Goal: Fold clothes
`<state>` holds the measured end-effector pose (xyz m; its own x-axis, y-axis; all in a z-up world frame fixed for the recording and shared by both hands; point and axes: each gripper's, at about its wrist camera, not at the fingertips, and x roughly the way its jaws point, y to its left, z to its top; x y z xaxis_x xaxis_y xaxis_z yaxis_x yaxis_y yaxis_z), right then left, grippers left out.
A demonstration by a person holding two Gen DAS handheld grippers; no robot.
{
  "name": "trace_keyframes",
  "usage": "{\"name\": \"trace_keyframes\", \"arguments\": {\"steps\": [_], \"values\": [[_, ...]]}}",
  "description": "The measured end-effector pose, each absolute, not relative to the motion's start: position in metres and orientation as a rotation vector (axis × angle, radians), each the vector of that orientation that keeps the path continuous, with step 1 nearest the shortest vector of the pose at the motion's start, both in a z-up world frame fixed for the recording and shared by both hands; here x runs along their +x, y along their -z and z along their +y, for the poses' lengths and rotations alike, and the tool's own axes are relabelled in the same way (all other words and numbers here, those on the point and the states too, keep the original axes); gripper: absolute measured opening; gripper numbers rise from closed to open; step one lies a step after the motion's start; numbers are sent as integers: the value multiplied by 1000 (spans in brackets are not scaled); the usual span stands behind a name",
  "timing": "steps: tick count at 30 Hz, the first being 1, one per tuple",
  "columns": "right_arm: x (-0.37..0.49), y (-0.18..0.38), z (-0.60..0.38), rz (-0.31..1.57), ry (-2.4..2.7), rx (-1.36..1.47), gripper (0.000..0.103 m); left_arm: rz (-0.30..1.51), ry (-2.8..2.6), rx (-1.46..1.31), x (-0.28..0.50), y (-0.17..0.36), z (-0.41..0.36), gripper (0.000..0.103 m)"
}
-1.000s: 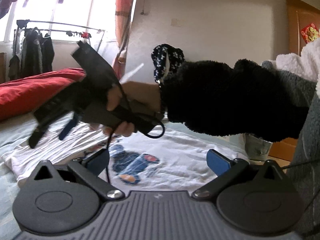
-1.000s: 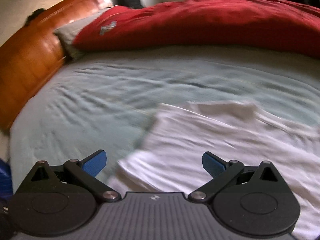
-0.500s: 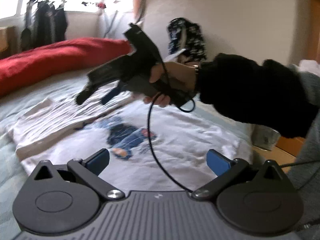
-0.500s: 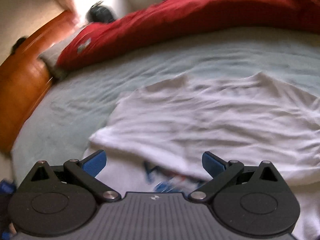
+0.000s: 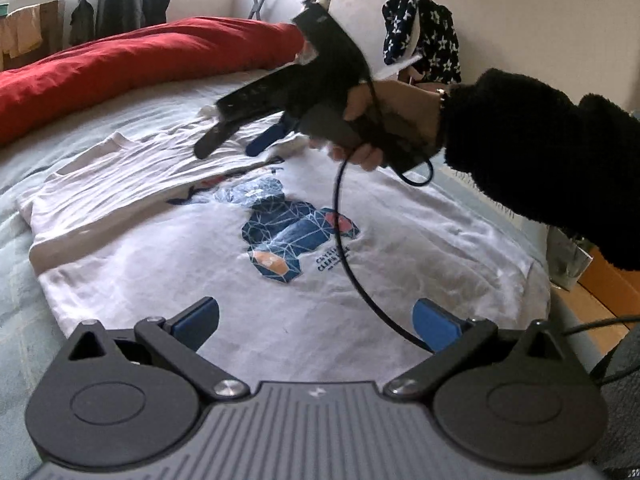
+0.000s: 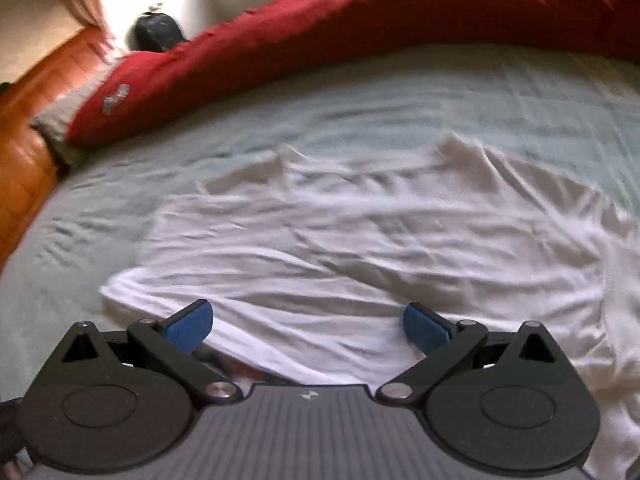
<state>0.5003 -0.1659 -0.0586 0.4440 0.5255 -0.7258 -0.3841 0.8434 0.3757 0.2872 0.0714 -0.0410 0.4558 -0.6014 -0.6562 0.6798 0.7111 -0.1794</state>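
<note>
White T-shirt (image 5: 160,248) lies partly folded on the bed (image 6: 360,92). Both grippers, left gripper (image 5: 316,320) and right gripper (image 6: 306,322), hover released, empty. Red duvet (image 5: 120,64) lies far; cable (image 5: 348,272) crosses the print.

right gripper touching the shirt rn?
Cannot tell. In the left wrist view the right gripper hovers open over the shirt's folded part, but the angle hides any gap; the right wrist view is blurred.

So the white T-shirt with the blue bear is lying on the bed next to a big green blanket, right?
Not quite: the blanket is red, not green. The right wrist view shows it bunched along the far side of the bed, and the left wrist view shows the white T-shirt with the blue bear lying in front of it.
</note>
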Motion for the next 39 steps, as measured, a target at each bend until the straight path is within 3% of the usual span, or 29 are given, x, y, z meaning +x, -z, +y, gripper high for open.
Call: {"name": "trace_keyframes", "arguments": {"steps": [13,17,24,29,39], "values": [[359,-17,-240,939,-568,127,103,796,686,238,265,3,46,102],[313,1,-245,944,-553,97,103,844,656,275,257,4,27,102],[256,64,-227,932,-461,-76,103,1023,550,237,262,62,1,102],[242,74,-220,845,-399,-103,103,981,474,112,257,66,12,102],[217,71,-224,798,-383,-147,103,913,411,159,226,61,15,102]]}}
